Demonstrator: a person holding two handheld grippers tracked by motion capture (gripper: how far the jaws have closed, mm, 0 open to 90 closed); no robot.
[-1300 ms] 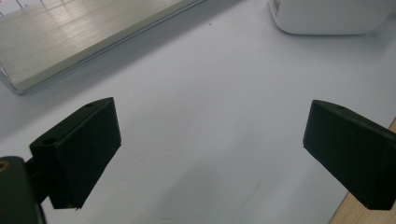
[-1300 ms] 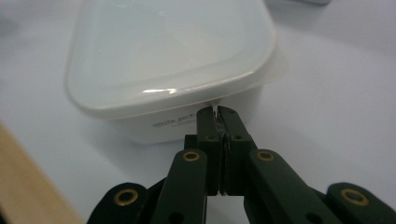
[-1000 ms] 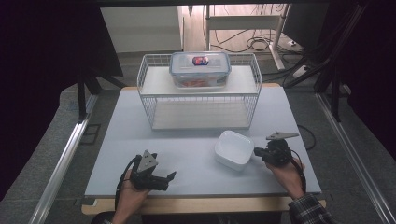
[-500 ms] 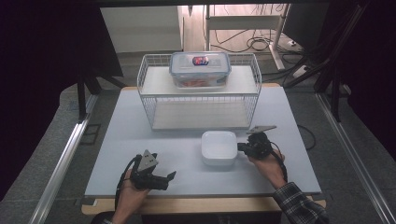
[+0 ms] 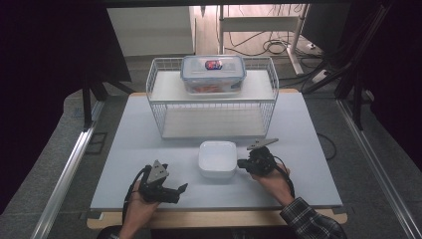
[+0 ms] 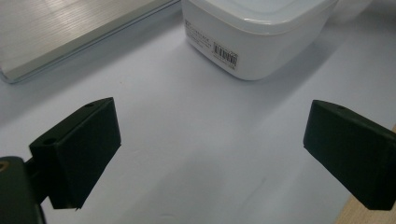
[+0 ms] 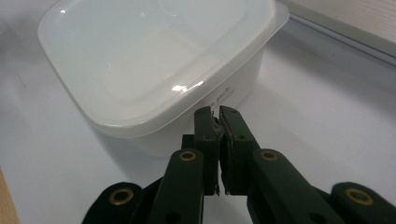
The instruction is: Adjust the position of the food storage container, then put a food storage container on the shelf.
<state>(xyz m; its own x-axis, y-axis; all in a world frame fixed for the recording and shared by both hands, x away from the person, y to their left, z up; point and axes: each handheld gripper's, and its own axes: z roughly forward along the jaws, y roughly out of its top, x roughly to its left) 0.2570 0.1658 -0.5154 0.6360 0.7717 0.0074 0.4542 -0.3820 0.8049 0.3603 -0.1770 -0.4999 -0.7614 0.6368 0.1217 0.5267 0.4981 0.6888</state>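
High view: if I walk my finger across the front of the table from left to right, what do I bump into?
Left gripper → white container → right gripper, its jaws shut at the container's rim.

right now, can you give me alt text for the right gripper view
The right gripper has its two black jaws shut on the rim of a white lidded plastic container, at its near edge. The container sits on a pale table, with the edge of a rack base at top right.
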